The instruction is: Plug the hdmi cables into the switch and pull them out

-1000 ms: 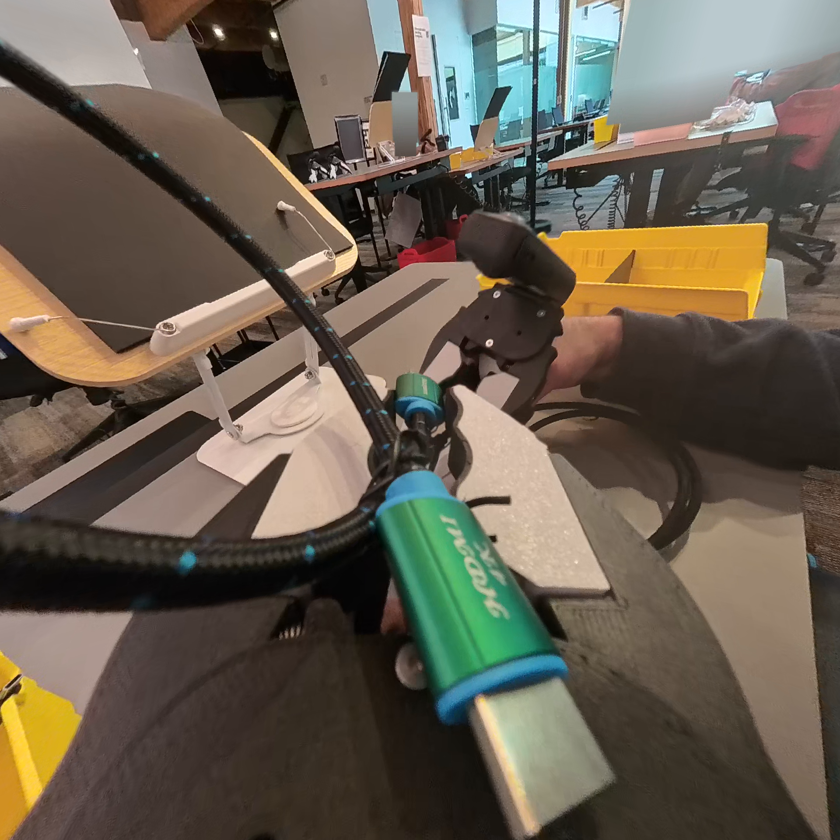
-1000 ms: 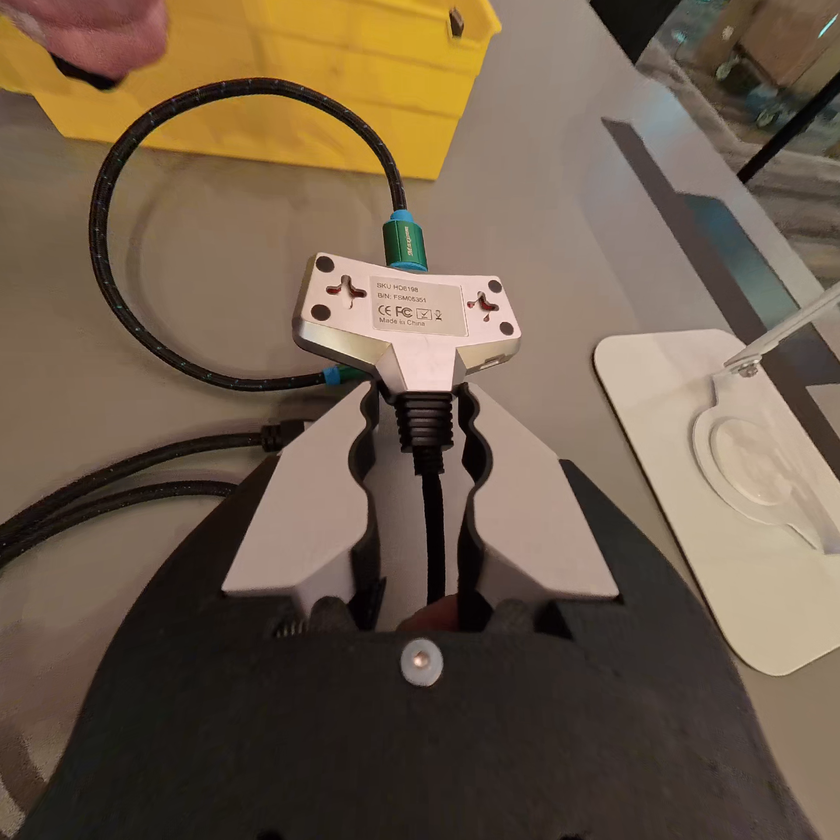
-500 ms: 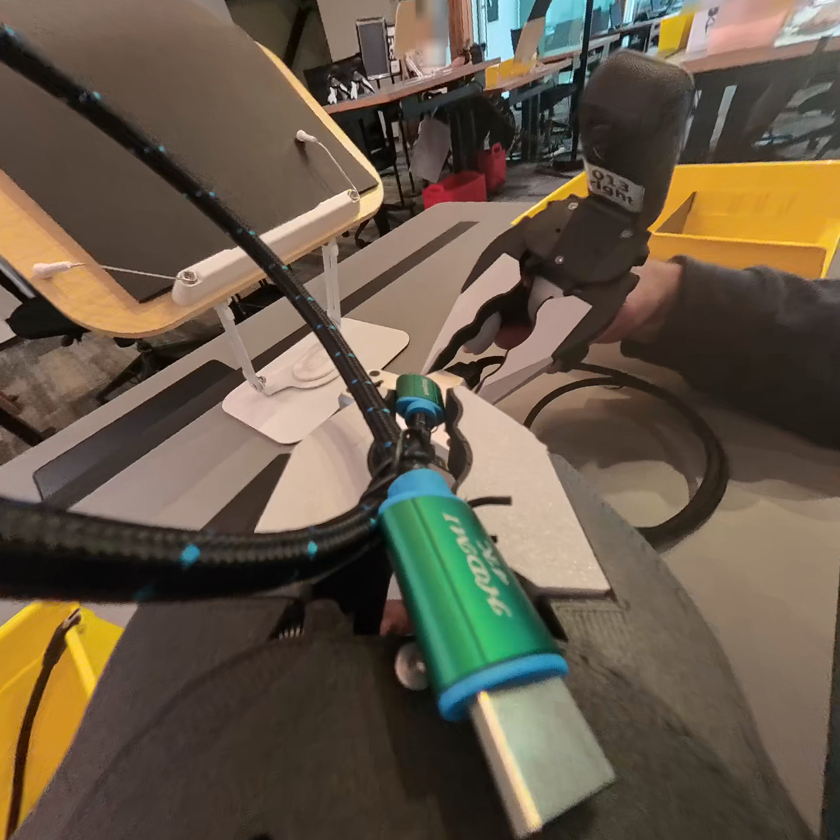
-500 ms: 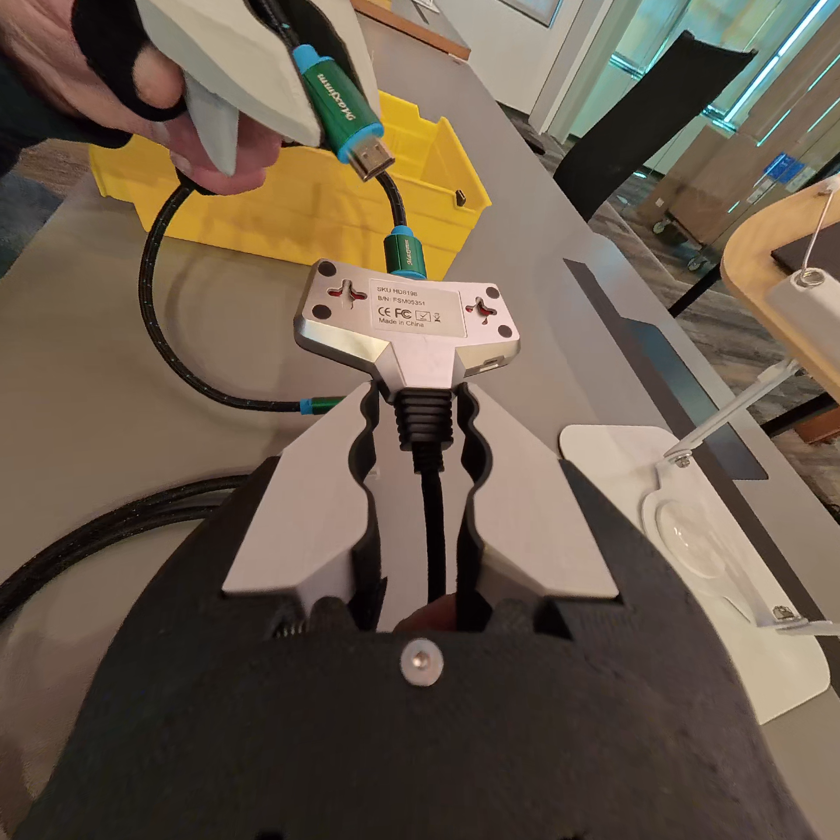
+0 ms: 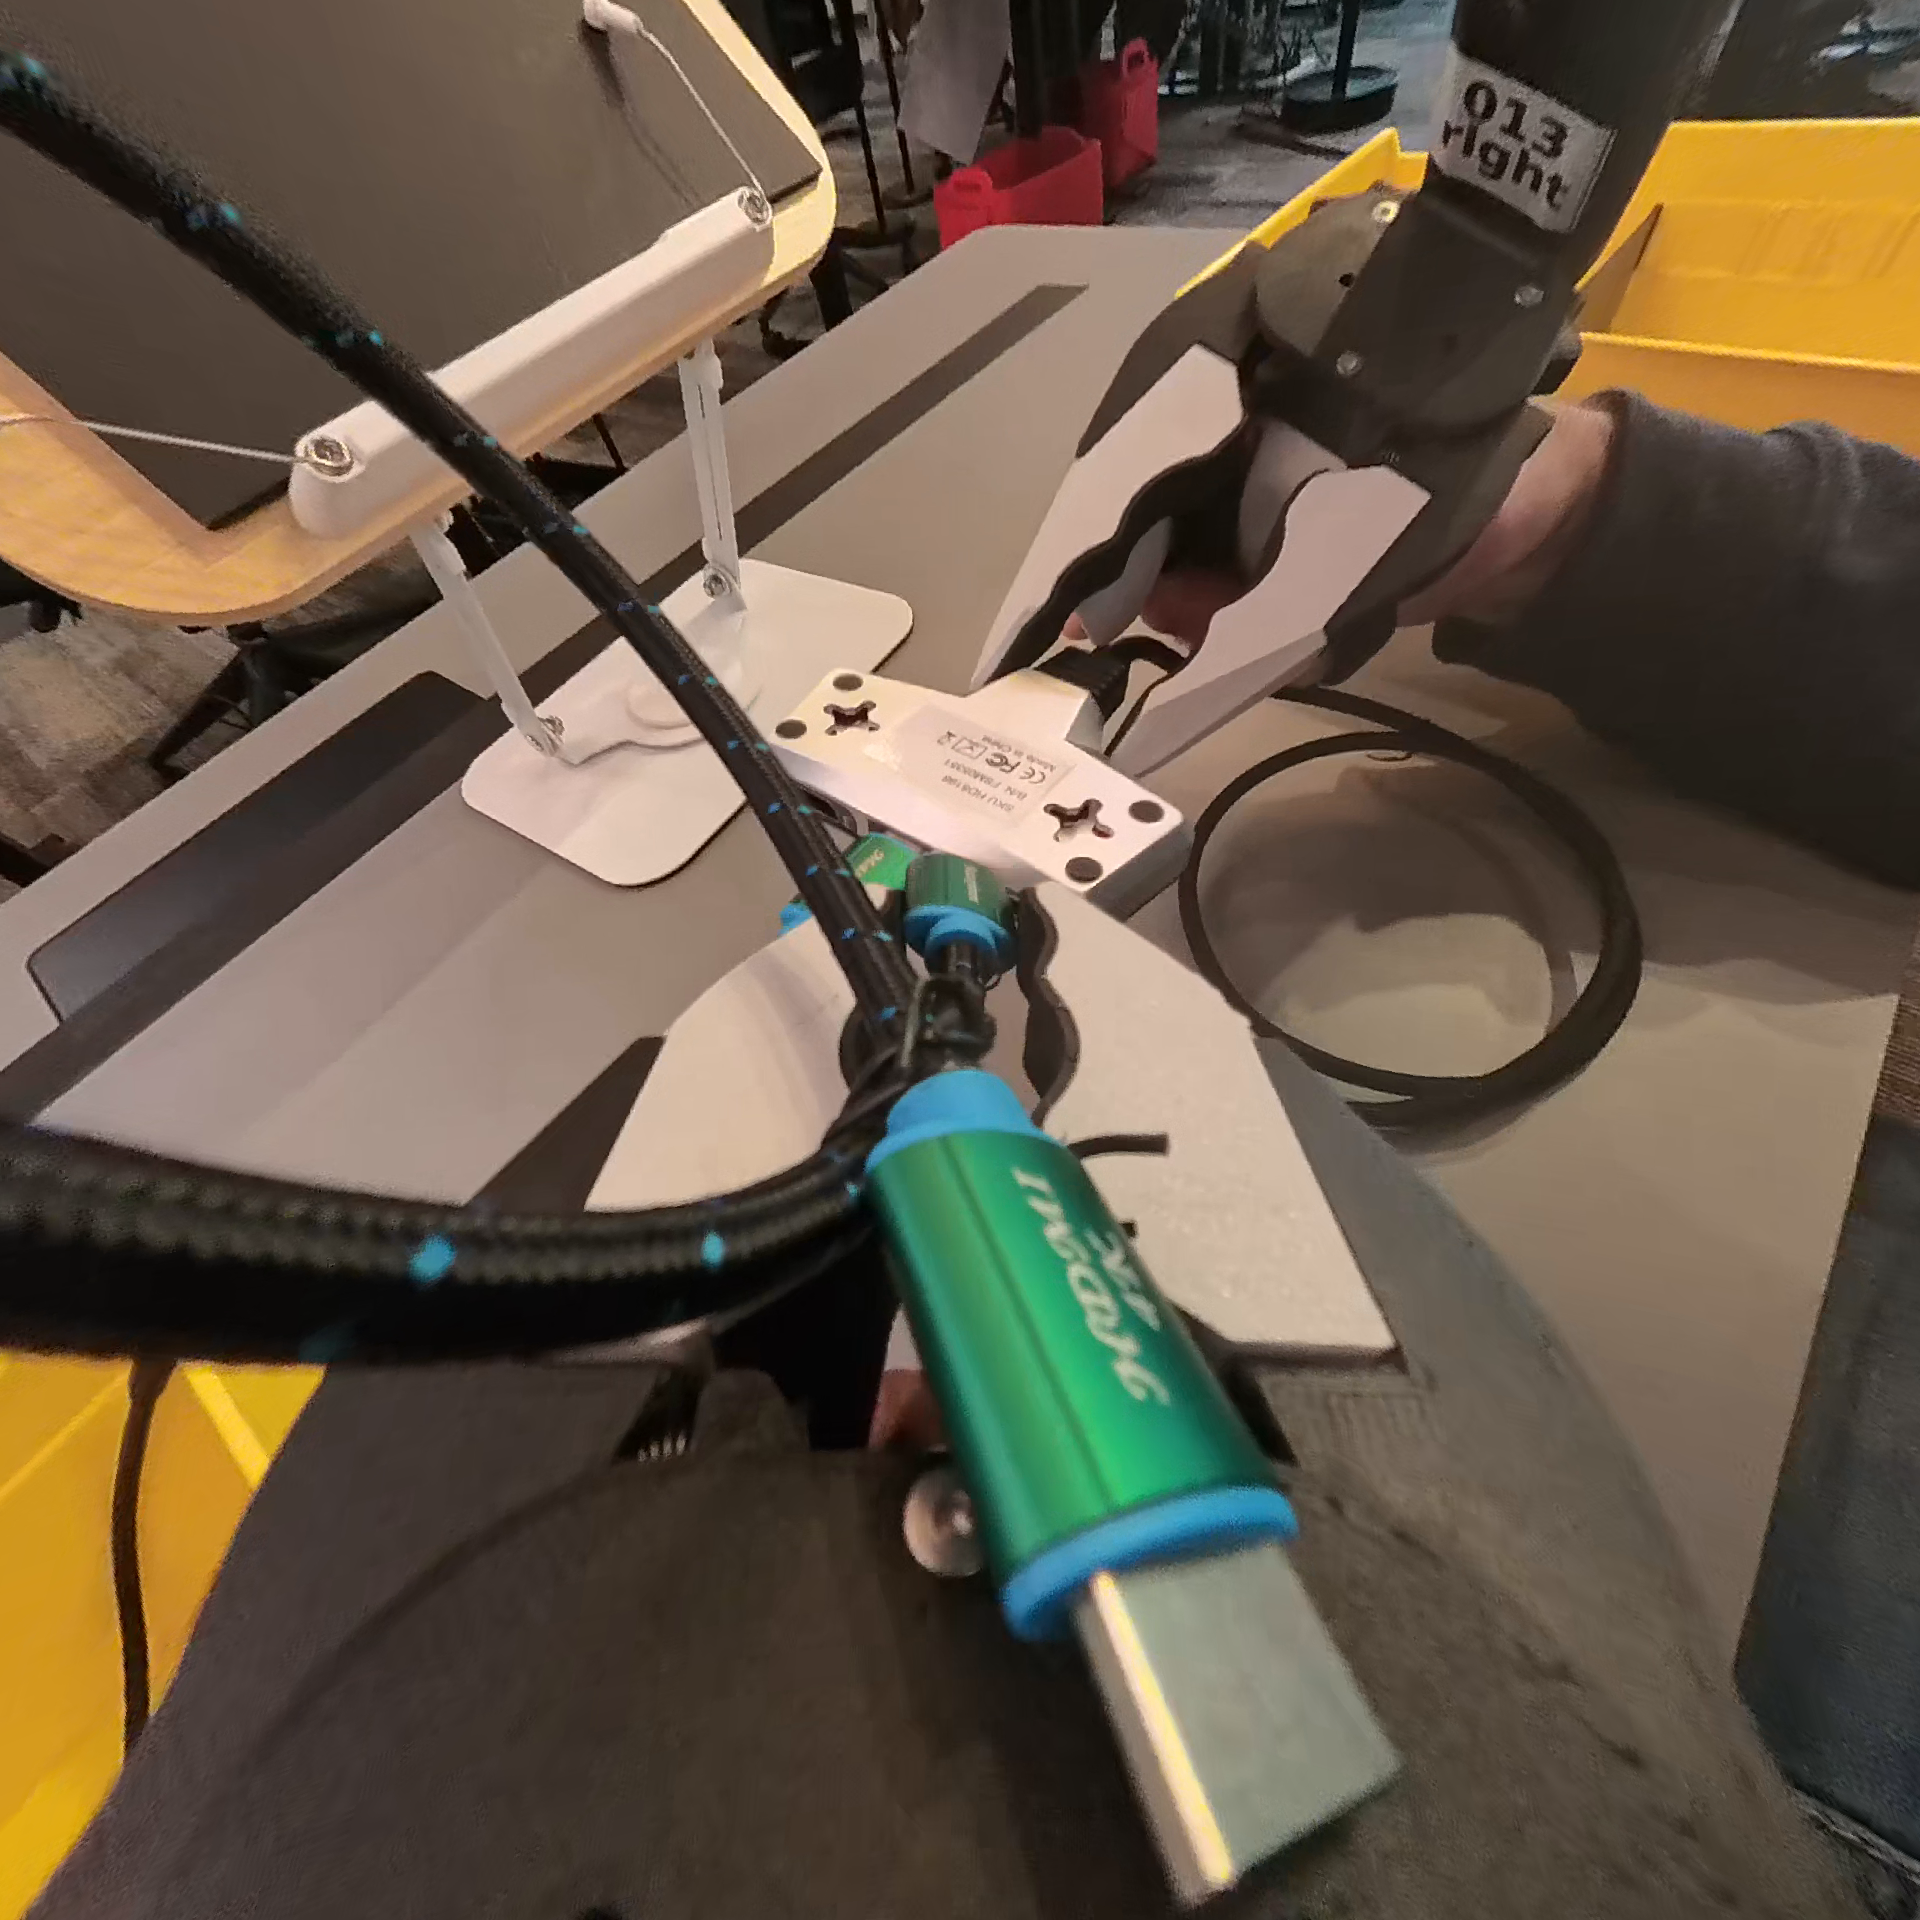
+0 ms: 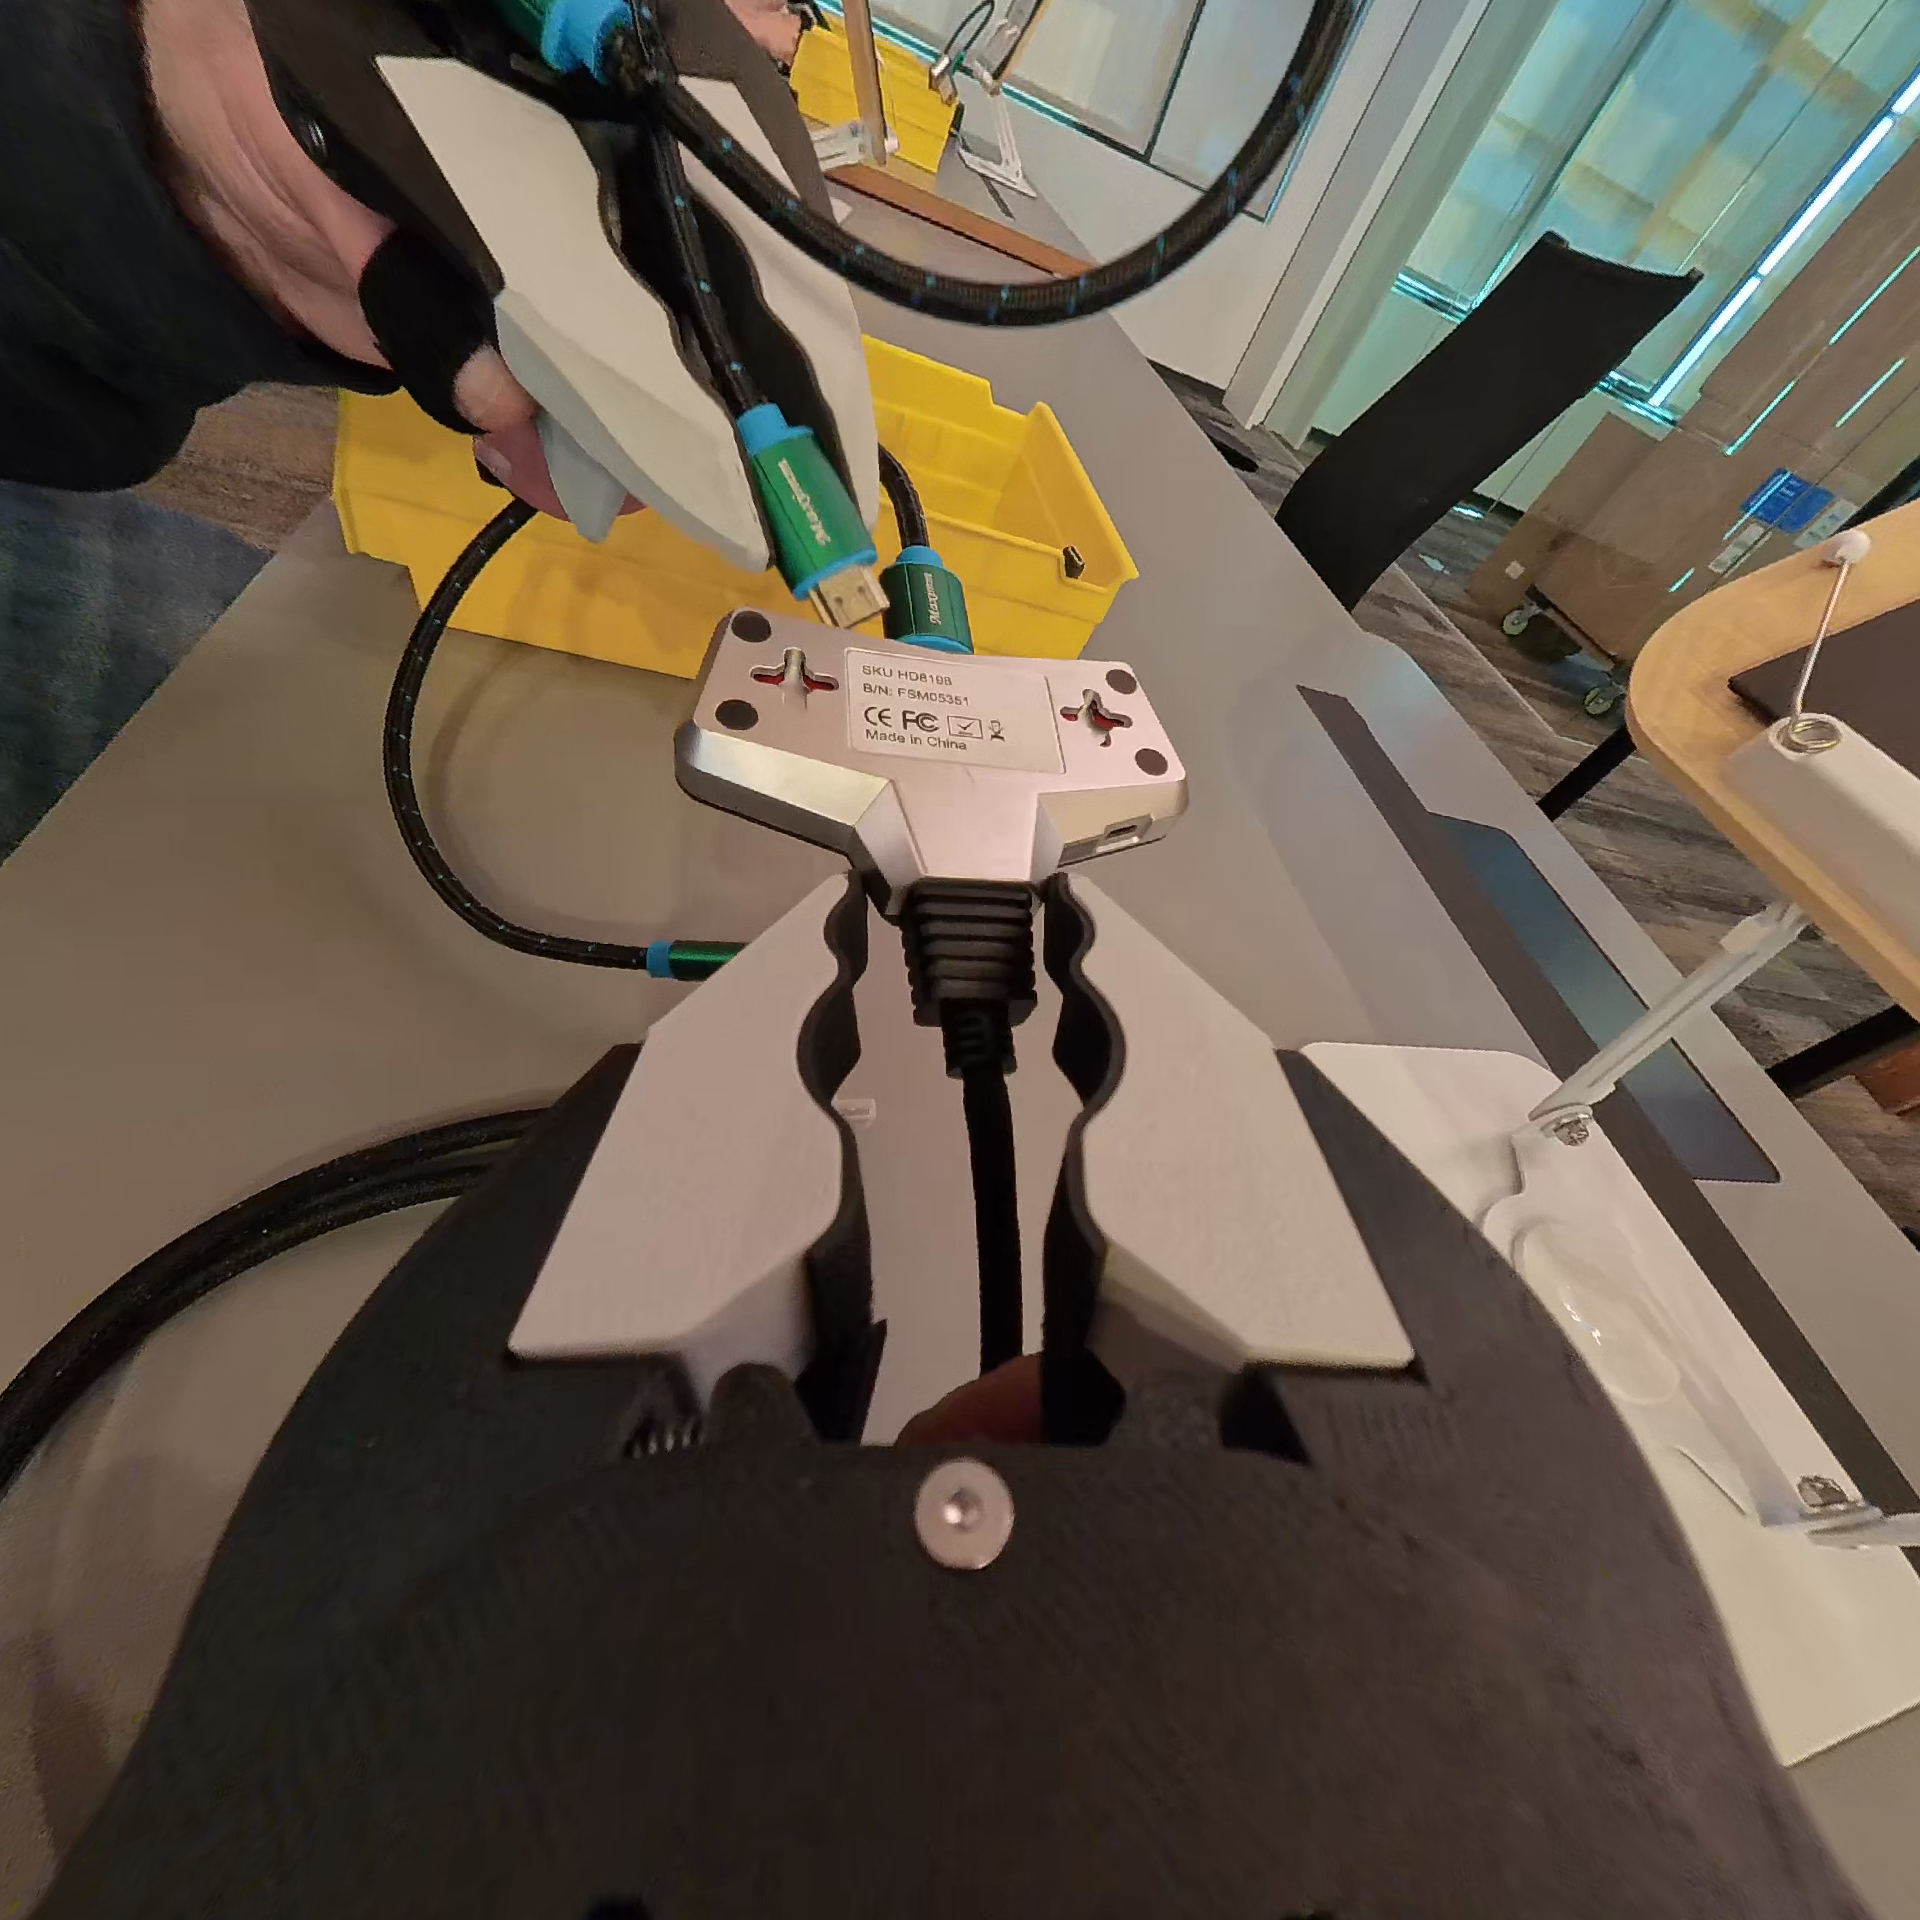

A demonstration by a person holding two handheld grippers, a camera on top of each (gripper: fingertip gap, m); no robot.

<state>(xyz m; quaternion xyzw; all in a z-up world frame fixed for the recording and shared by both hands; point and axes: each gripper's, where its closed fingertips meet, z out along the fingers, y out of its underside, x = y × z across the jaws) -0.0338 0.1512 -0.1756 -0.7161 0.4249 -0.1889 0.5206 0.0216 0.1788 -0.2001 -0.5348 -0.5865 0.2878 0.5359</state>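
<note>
My right gripper point(image 6: 961, 904) is shut on the black ribbed cable collar of the silver switch point(image 6: 935, 748) and holds it above the table, label side up. One green HDMI plug point(image 6: 930, 613) sits in a port on the switch's far edge. My left gripper point(image 6: 800, 520) is shut on a second green HDMI plug point(image 6: 810, 520); its metal tip is right at the far edge, left of the plugged one. In the left wrist view my left gripper point(image 5: 951, 914) holds that plug point(image 5: 956, 888) facing the switch point(image 5: 977, 769) and the right gripper point(image 5: 1081, 707). The cable's other green plug point(image 5: 1081, 1382) hangs close to the camera.
A yellow bin point(image 6: 997, 499) stands behind the switch, and another point(image 5: 1766, 260) behind the right hand. A white stand point(image 5: 686, 727) carries a tilted wooden board. A black cable loop point(image 5: 1558, 883) and a loose green plug point(image 6: 696, 956) lie on the grey table. My hands' fingertips stand some 8 cm from each other.
My left gripper has moved in with its plug, from away from the switch to right at its far edge. The right gripper has lifted the switch slightly and still holds it.
</note>
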